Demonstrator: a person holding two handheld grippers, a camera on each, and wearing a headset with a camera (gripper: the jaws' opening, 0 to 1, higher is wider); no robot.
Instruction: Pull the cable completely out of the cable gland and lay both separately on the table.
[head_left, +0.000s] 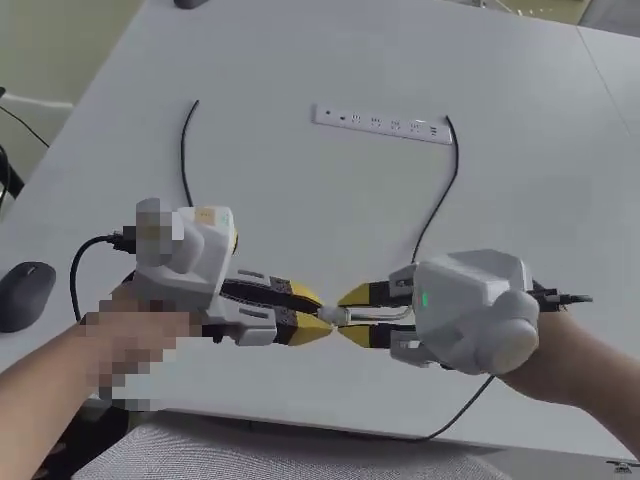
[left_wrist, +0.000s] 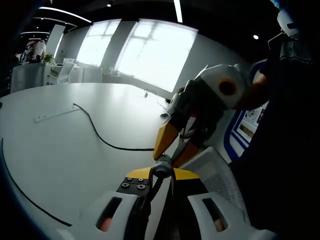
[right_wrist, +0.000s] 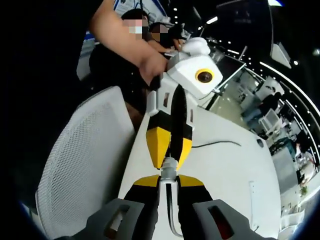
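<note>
Cable gland (head_left: 336, 317) held tip to tip between two tools

In the head view the left tool (head_left: 322, 320) reaches in from the left of the frame and the right tool (head_left: 348, 317) from the right. Their yellow tips almost touch in the lower middle of the picture, above the near edge of the white tabletop (head_left: 300, 200). The small pale cable gland sits just where the tips meet. It is held in the air and touches no part of the tabletop.

In the left gripper view the gland lies at the very tips of the left tool, low in the centre of the frame. The jaws are drawn in to a narrow gap and pinch it. The right tool comes down from the upper right, its yellow tips pointing onto the gland.

In the right gripper view the right tool's jaws stand nearly together. The pale cable (right_wrist: 169, 207) runs through the slim gap between them, from the gland down to the bottom of the frame, where it curves right. The jaws grip it just behind the gland, and the cable meets the gland's end with no gap to be seen.

Higher in the head view a white power strip (head_left: 385, 125) lies upper centre, a thin black cord (head_left: 185, 150) upper left, and a dark mouse (head_left: 25, 295) at the left edge.
</note>
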